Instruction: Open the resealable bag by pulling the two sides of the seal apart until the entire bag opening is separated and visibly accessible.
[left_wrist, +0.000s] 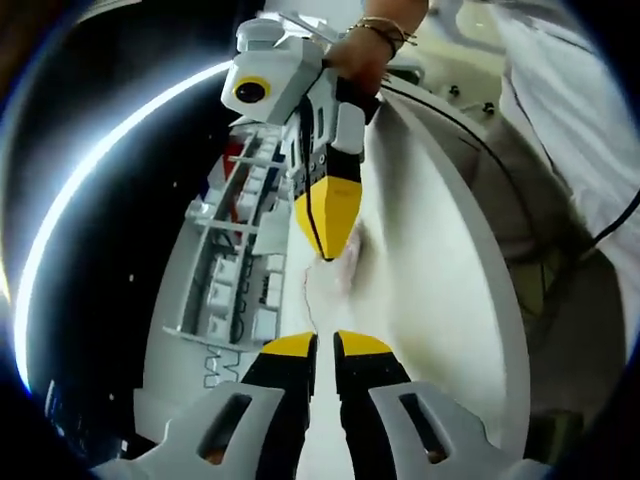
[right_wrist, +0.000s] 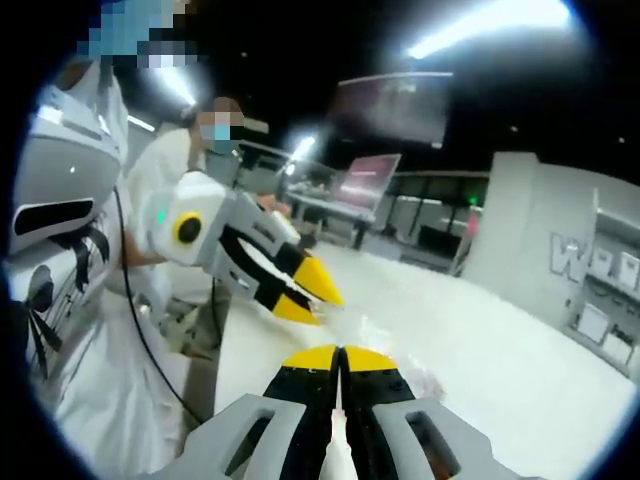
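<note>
A clear resealable bag (left_wrist: 335, 265) hangs stretched between two tongs above a white table (left_wrist: 440, 280). In the left gripper view, the left gripper (left_wrist: 326, 345) sits at six o'clock, jaws pressed together on the bag's near edge; the right gripper (left_wrist: 327, 222) pinches its far edge at twelve — so the seal's long axis seems to run crosswise, though the film is faint. Both grippers look equally near — the next pull is straight apart.

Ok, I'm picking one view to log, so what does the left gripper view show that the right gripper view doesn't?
Left gripper view: a white rack of small boxes, and a braceleted hand holding the right claw. Right gripper view: a screen on a far desk and a bright ceiling light. Both: the left claw and the right claw pinching the clear bag over the white table.
</note>
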